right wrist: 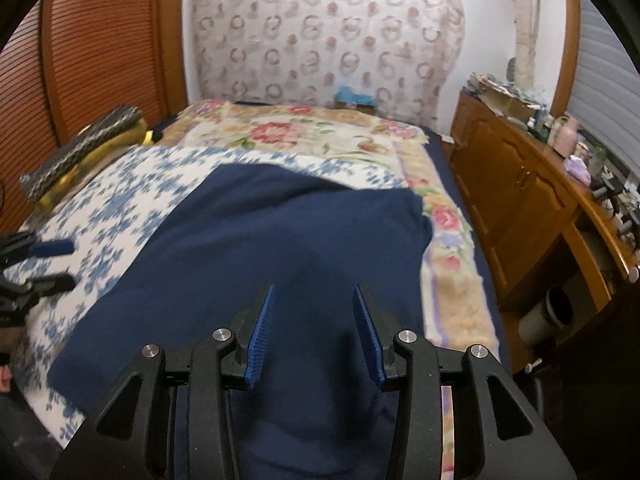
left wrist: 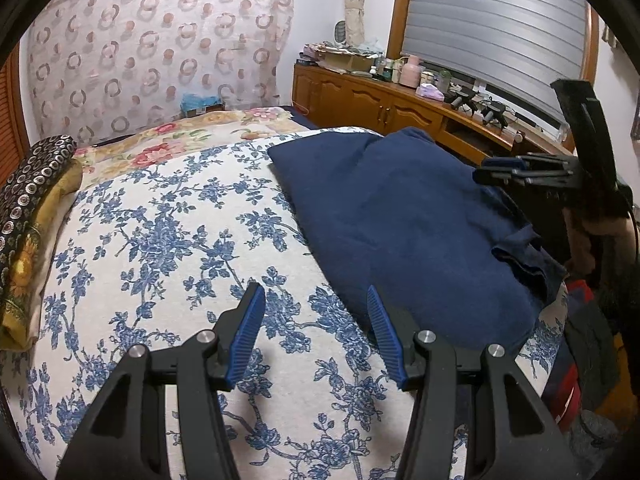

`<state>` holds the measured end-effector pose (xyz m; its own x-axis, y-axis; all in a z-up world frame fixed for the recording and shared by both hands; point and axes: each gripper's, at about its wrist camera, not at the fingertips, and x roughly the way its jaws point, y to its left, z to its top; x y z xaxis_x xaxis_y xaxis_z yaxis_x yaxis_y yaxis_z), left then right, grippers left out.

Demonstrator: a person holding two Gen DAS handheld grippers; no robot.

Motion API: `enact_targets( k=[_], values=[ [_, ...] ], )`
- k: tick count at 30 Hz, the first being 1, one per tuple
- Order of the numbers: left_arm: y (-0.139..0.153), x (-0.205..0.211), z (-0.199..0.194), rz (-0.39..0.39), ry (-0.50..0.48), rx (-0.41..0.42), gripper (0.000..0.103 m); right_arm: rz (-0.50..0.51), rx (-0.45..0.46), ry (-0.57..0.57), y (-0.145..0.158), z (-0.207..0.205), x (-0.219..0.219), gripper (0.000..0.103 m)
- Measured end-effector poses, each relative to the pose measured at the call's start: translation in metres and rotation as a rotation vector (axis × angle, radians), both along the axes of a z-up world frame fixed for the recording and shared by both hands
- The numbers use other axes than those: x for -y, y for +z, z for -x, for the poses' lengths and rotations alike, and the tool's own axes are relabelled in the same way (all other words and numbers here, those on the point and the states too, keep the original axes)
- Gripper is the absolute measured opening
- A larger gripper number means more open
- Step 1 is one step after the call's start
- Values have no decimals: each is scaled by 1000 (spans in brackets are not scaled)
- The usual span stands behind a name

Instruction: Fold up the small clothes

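Nearest the left wrist camera, the left tool [left wrist: 316, 296] is seen with its blue pads apart and nothing between them, poised over the blue-flowered sheet [left wrist: 168, 240] on the bed. Further right, the navy garment [left wrist: 392, 216] is laid toward the bed's right edge, partly folded, with a bunched layer at its near right corner. At the far right the right tool [right wrist: 314, 300] is held above the garment, its pads apart and clamped on nothing. The cloth is judged soft, light and limp, likely to sag and drag unless lifted at two points; a hold is best taken at a corner or along a hemmed edge, pinching all layers.
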<state>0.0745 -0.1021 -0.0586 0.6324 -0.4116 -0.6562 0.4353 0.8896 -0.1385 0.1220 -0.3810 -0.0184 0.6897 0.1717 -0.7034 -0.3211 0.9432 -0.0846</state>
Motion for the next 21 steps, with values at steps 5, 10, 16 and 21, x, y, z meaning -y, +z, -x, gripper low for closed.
enact_targets(
  k=[5,10,16,21],
  values=[
    [-1,4,1,1,-10,-4,53,-12,-37,15,-11,18,-7,58],
    [-3,11,5,3,-31,-9,53,16,-81,54,-23,39,-15,58],
    [-5,16,8,2,-48,-16,53,55,-137,65,-37,60,-11,58],
    [-6,19,9,-3,-55,-19,53,79,-167,58,-38,73,3,38]
  ],
)
